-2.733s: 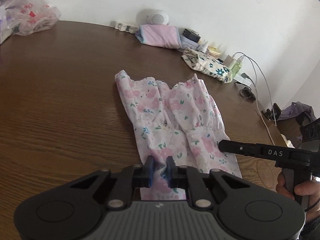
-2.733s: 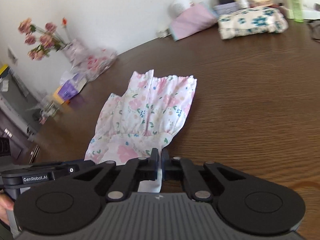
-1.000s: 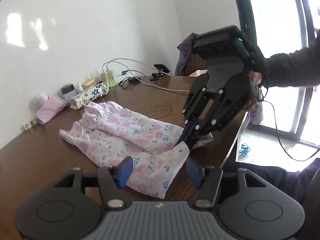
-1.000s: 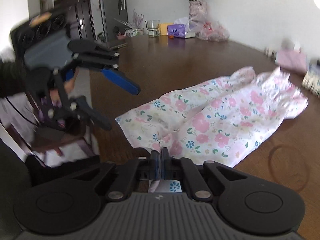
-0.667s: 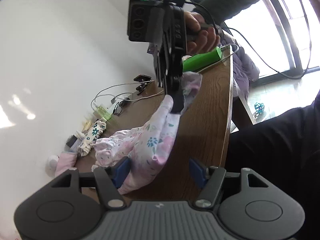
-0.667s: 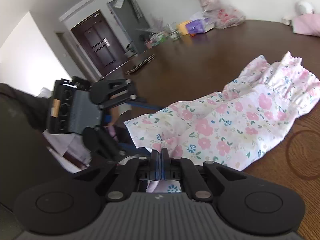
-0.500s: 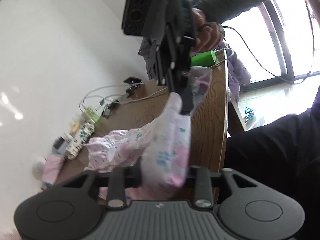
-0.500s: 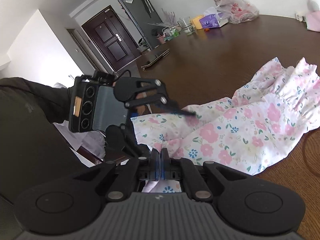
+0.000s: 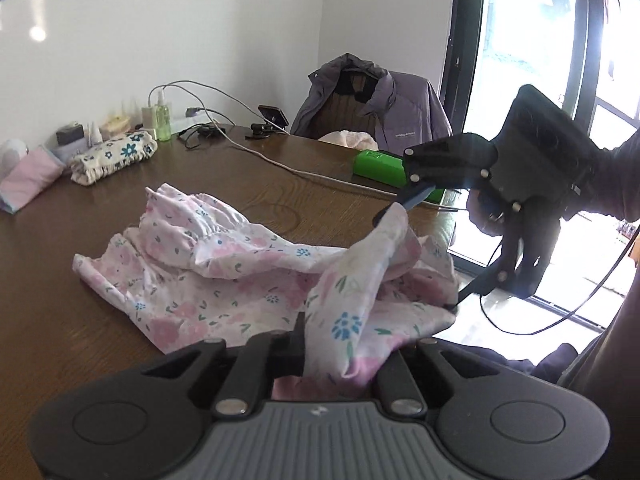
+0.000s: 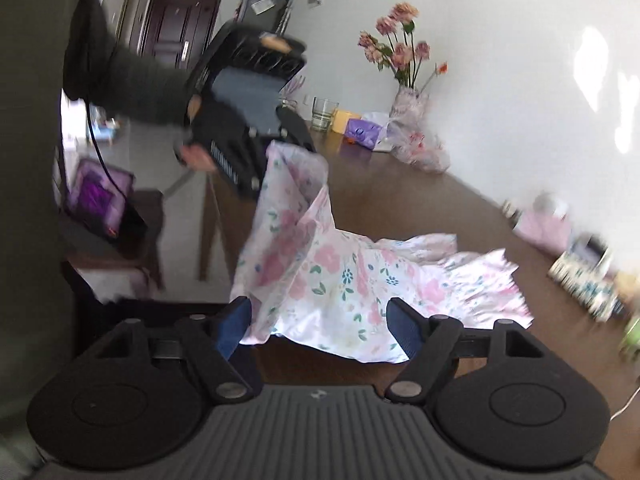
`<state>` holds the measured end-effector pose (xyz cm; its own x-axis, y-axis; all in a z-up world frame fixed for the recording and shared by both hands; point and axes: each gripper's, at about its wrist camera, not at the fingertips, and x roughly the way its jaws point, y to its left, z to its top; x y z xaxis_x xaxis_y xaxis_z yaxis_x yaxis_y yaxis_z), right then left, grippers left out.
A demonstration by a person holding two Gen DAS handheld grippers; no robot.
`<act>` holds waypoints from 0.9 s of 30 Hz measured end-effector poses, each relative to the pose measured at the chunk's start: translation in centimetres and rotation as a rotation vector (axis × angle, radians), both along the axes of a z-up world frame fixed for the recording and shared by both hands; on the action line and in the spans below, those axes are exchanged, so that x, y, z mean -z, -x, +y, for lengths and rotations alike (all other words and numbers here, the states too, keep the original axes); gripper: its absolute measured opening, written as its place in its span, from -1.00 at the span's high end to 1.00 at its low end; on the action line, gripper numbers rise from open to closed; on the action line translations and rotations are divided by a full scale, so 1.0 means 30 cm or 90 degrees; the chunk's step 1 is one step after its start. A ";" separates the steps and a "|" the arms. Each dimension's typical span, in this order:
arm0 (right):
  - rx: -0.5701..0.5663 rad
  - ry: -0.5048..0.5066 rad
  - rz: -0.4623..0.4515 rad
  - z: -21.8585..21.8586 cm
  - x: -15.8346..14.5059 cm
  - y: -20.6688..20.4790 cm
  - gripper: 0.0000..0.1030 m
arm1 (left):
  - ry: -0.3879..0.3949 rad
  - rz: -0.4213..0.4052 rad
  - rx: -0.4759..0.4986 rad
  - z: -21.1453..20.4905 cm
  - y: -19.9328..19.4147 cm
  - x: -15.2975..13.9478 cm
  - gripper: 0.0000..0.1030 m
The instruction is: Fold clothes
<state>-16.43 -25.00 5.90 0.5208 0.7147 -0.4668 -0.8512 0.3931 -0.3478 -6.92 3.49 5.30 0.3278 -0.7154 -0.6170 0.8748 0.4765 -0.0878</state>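
Counting near to far: one floral garment (image 9: 224, 280), two tongs, one brown desk (image 9: 60, 280), one green box (image 9: 380, 168), one purple jacket (image 9: 400, 108) over a chair, one vase of flowers (image 10: 404, 92).

Left tongs (image 9: 340, 356) clamped on a bunched corner of the garment, blue pads hidden under the cloth; seen from the right wrist as left tongs (image 10: 280, 148) raised off the desk edge with fabric hanging from them. Right tongs (image 10: 320, 324) gaping wide, jaws having just been opening, cloth lying loose between the blue pads without being pinched; seen from the left wrist at (image 9: 424, 256), tilted downward by a dark sleeve (image 9: 616, 184).

Changed from a second ago: grip handed over, right pinch released, left spread jaws now closed on the hem. Rest of the garment spread across the desk, far ruffled end lying flat.
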 end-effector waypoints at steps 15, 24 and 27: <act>0.057 -0.005 -0.086 -0.052 0.032 0.182 -0.81 | 0.101 0.128 -0.077 0.062 -0.063 -0.022 0.83; 0.033 0.000 -0.270 0.103 0.153 0.155 -0.63 | 0.087 0.139 -0.044 0.045 -0.033 -0.021 0.83; -0.022 -0.014 -0.231 0.105 0.126 0.128 -0.11 | 0.060 0.127 -0.023 0.038 -0.018 -0.009 0.83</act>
<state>-20.27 -21.87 2.12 0.6243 0.7432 -0.2404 -0.6875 0.3766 -0.6209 -6.39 4.65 5.58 0.2326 -0.7633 -0.6027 0.8183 0.4885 -0.3029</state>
